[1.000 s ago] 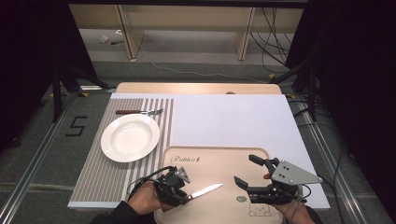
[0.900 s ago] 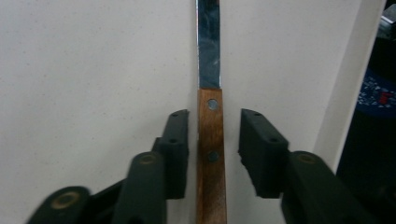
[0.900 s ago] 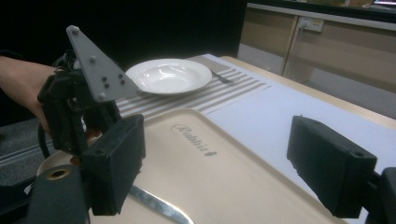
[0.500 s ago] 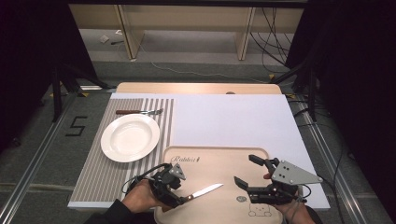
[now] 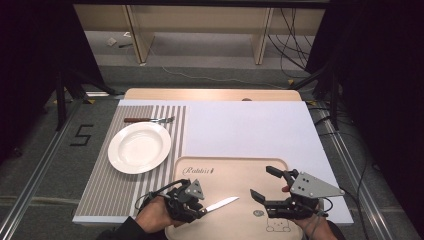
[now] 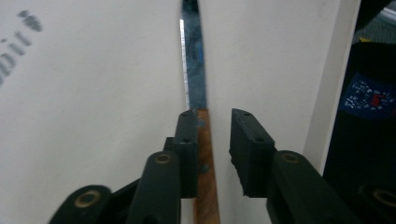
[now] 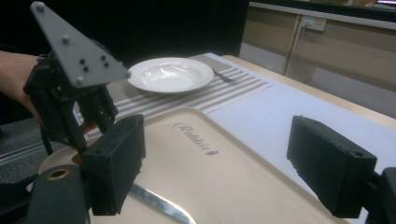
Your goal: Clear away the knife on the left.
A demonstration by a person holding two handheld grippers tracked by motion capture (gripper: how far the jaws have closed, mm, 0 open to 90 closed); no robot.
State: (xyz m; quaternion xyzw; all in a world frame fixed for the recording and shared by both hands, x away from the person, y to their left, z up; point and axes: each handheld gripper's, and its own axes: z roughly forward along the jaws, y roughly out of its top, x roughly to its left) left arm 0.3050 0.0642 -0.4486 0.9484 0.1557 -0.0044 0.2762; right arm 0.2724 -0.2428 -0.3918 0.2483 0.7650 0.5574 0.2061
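A knife with a wooden handle (image 6: 205, 158) and a steel blade (image 5: 221, 203) lies on the beige tray (image 5: 227, 167), blade pointing right. My left gripper (image 5: 199, 210) sits low over the handle at the tray's near left. In the left gripper view, my left gripper (image 6: 215, 116) has its jaws slightly apart around the handle. One jaw touches the wood and a narrow gap shows at the other. My right gripper (image 5: 260, 181) hovers wide open over the tray's right part, holding nothing. In the right gripper view, my right gripper (image 7: 215, 135) faces the blade (image 7: 159, 203) and the left gripper (image 7: 95, 116).
A white plate (image 5: 139, 147) rests on the striped mat (image 5: 110, 185) to the left. A fork (image 5: 150, 120) lies beyond it. A white sheet (image 5: 245, 127) covers the table behind the tray. The table's edges drop to a dark floor with cables.
The left hand has shifted slightly at the knife handle. The knife and the right gripper stay where they were.
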